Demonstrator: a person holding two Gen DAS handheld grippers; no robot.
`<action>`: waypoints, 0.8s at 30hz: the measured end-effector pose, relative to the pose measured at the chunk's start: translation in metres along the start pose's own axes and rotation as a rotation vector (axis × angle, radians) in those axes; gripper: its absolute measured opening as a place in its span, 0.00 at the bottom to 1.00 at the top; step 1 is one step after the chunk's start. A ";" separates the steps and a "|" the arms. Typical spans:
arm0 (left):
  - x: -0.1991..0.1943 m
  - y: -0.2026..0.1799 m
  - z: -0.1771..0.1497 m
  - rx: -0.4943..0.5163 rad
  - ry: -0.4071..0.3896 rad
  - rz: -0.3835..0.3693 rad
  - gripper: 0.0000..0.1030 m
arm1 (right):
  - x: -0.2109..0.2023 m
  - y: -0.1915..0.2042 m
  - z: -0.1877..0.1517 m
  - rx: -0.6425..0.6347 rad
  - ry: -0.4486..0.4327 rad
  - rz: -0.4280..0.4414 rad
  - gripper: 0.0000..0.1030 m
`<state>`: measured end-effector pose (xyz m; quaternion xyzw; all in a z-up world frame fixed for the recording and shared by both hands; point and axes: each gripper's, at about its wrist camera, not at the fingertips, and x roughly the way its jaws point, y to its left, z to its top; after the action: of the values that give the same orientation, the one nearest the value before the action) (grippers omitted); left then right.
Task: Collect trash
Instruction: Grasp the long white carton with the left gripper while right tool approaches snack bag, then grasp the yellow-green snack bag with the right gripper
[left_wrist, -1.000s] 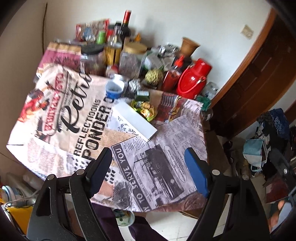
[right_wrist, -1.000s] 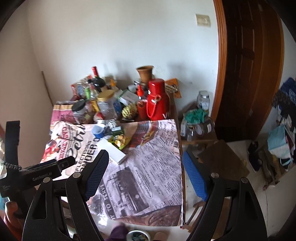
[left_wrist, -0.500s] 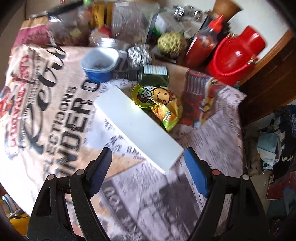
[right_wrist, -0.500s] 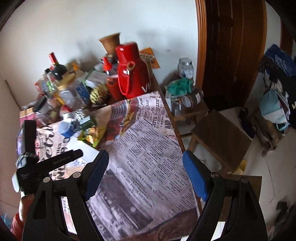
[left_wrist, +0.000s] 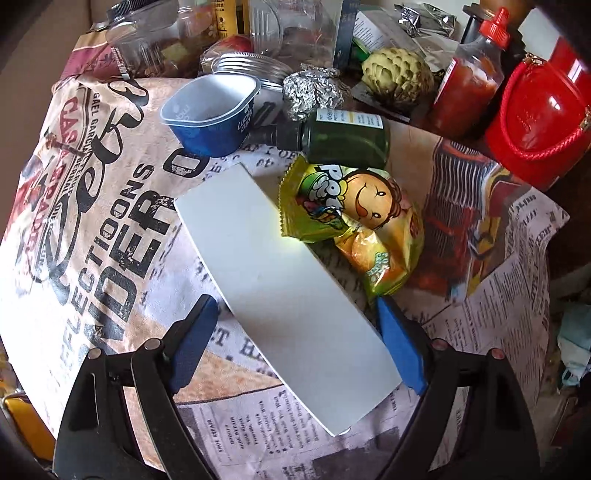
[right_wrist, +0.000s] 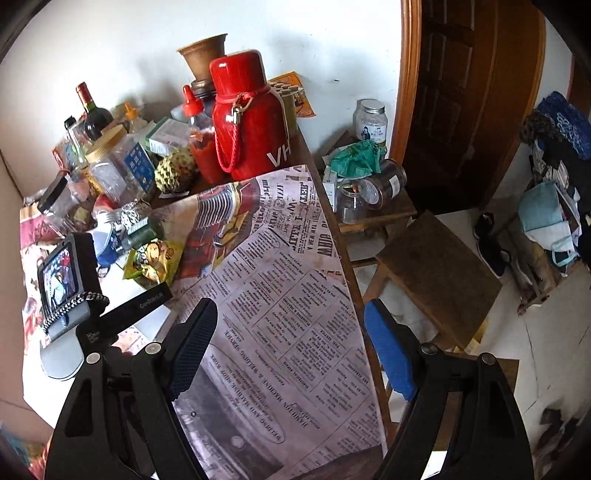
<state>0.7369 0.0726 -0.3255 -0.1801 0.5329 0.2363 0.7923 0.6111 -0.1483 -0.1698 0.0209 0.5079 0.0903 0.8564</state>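
Left hand-held gripper spread astride white box, blue cup empty

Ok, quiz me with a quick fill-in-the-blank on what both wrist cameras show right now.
1. The left gripper is open, its fingers on either side of the flat ____ box.
2. The snack packet lies beside the box and is mostly ____.
3. The right gripper is open and holds ____.

Missing: white; yellow; nothing
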 end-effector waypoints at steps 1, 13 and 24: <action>0.000 0.004 0.000 0.005 0.003 0.001 0.84 | 0.002 0.001 0.001 -0.006 0.004 0.005 0.77; -0.001 0.089 0.005 0.110 -0.007 0.001 0.75 | 0.072 0.067 0.018 -0.106 0.113 0.190 0.77; 0.006 0.130 0.026 0.177 -0.055 -0.054 0.54 | 0.146 0.129 0.026 -0.064 0.211 0.274 0.75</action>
<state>0.6845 0.1949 -0.3265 -0.1171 0.5246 0.1718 0.8256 0.6849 0.0057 -0.2675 0.0529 0.5842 0.2242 0.7783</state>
